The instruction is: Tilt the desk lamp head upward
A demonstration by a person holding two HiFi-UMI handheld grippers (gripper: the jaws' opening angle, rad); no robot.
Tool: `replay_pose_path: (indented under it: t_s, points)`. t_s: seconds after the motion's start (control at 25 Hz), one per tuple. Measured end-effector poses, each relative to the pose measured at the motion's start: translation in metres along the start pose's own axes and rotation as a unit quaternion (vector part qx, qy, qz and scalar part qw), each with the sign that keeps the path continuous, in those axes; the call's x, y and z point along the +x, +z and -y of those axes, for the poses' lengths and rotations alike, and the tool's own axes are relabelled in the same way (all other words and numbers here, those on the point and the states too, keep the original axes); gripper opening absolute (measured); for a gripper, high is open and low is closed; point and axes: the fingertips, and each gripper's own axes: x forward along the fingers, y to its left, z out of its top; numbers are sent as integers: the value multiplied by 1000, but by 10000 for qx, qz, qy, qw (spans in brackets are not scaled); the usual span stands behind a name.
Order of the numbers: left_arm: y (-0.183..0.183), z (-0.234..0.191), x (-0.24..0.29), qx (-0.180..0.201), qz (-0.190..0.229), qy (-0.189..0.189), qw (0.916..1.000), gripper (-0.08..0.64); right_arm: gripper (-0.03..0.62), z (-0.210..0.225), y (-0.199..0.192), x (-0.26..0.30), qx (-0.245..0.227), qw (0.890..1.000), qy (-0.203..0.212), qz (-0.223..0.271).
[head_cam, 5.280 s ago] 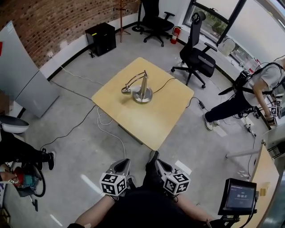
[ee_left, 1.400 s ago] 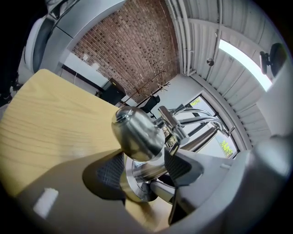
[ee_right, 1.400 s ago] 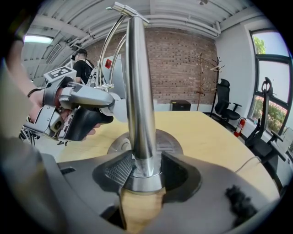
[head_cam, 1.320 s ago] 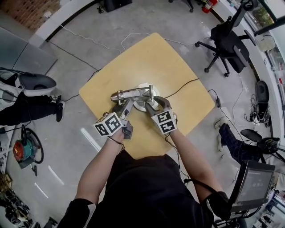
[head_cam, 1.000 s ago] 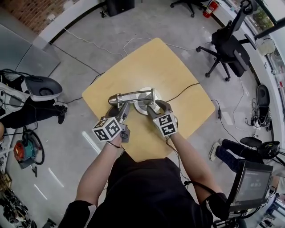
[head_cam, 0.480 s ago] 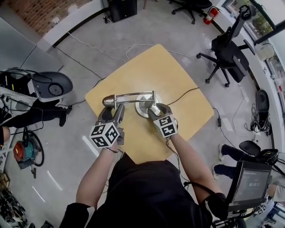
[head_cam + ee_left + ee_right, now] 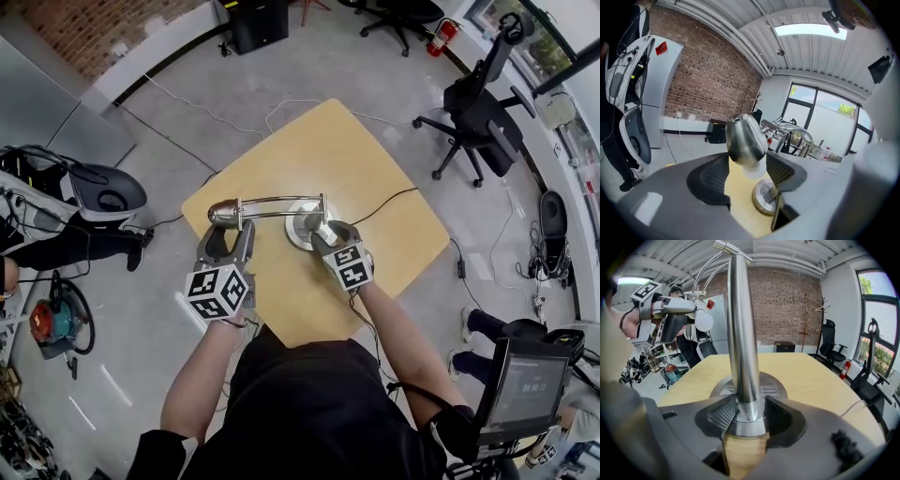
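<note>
A chrome desk lamp stands on the square wooden table (image 7: 375, 159), its round base (image 7: 298, 234) near the middle. My left gripper (image 7: 226, 234) holds the lamp head (image 7: 222, 213) out to the left; in the left gripper view the head (image 7: 744, 139) fills the gap between the pads of my left gripper (image 7: 746, 165). My right gripper (image 7: 321, 229) is clamped low on the upright post (image 7: 740, 333), both pads of the right gripper (image 7: 745, 416) against it just above the base (image 7: 776, 389). The curved arm (image 7: 277, 199) runs nearly level from post to head.
A black cable (image 7: 380, 198) runs off the table's right side. Office chair (image 7: 478, 89) at the far right, black cabinet (image 7: 258, 19) at the back wall, a grey machine (image 7: 103, 192) and a seated person's leg (image 7: 75, 248) on the left. A monitor (image 7: 525, 384) stands at my right.
My left gripper has carried the lamp head outward to the left and the arm has stretched out flatter. The right gripper has stayed on the post.
</note>
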Motion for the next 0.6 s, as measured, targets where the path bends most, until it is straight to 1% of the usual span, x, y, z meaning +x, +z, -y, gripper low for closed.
replay_pose_path:
  t_s: [0.16,0.32,0.44,0.6]
  points:
    - [9,3,-3,142,45,80,9999,253,206,1,-2,0,12,10000,-3,8]
    - [22,6,-8,471,185,149,9986,253,206,1,-2,2,16,10000,2,6]
    - [28,8,-10,764,157,206,9967,255,206,2,-4,2,18,10000,-4,-1]
    - [31,10,-12,1011,192,266,9943,255,206,3,-6,2,17,10000,-17,3]
